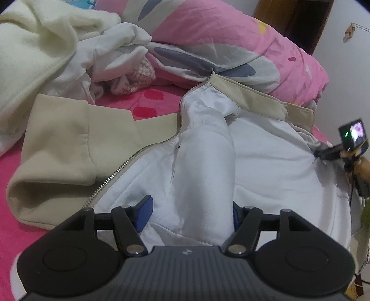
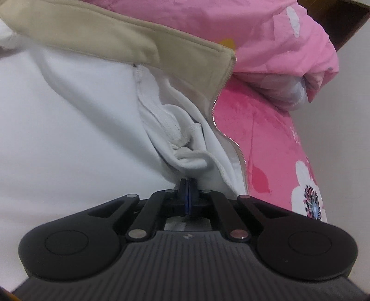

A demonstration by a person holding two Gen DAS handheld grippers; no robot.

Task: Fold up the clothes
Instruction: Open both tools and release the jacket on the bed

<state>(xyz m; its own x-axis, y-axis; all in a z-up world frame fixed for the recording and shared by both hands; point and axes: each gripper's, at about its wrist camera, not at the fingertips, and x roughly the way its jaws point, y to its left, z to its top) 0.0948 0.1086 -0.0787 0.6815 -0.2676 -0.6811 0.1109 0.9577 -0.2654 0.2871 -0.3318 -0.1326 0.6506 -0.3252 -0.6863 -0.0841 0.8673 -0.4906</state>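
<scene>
Across centre frame, left hand-held gripper (image 1: 189, 213) spread around beige zip jacket's white-lined sleeve (image 1: 208, 162), right hand-held gripper (image 2: 187, 196) pinching its white hem (image 2: 192, 162); keep tension even, fold flat.

A bed filled most of the room, its sheet (image 1: 9, 166) hot pink with red spots and, farther along, white flowers (image 2: 305, 185). A pink quilt (image 1: 231, 34) printed with grey and white shapes lay bunched along the far side. Behind it stood dark brown wooden furniture (image 1: 298, 20) — its kind unclear — against a plain pale wall (image 1: 346, 64), where a small scrap hung (image 1: 350, 31)
</scene>
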